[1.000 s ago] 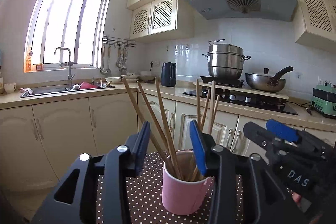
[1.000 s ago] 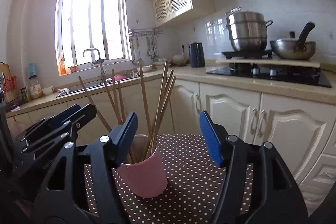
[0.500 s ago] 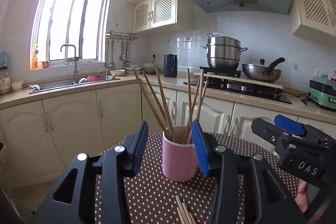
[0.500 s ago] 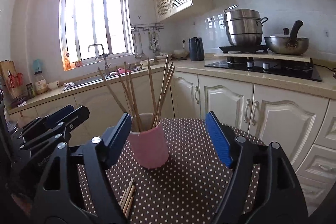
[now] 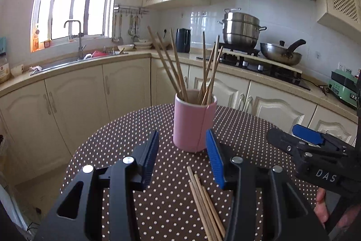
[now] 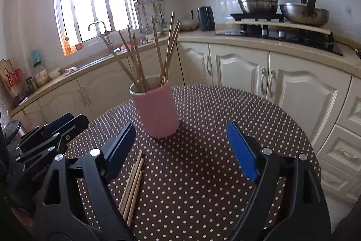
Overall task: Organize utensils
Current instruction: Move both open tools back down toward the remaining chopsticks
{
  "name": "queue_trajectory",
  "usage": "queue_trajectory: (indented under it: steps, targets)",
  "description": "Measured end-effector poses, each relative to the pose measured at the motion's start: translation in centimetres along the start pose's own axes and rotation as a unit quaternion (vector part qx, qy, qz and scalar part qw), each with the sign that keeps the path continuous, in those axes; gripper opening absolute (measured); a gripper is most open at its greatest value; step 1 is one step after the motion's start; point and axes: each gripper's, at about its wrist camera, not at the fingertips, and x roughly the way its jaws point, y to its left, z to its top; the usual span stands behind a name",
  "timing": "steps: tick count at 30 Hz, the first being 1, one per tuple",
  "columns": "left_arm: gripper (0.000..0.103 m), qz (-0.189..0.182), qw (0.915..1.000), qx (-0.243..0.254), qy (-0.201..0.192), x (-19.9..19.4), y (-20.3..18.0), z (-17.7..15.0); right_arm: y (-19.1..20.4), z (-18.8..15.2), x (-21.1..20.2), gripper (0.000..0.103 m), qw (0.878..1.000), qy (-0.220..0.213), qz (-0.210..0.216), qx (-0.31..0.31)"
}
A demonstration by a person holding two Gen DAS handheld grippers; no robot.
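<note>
Your round table [image 5: 112,141] carries the pink cup [image 5: 191,123] with upright chopsticks [image 5: 178,69]; loose chopsticks [image 5: 205,200] lie flat nearer you. Your right tongs [image 6: 180,146] have just been opening, wide and empty; the left tongs [image 5: 182,159] stand partly open, holding nothing. Dive carelessly and a finger could clip the cup, tipping it, or scatter the loose sticks.
</note>
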Motion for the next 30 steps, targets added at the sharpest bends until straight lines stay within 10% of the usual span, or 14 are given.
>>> queue_trajectory:
  steps: [30]
  targets:
    - [0.051,0.0,0.9896,-0.061,0.13,1.5,4.6,-7.6,2.8,-7.3,4.8,0.082,0.982,0.188,0.014,-0.017]
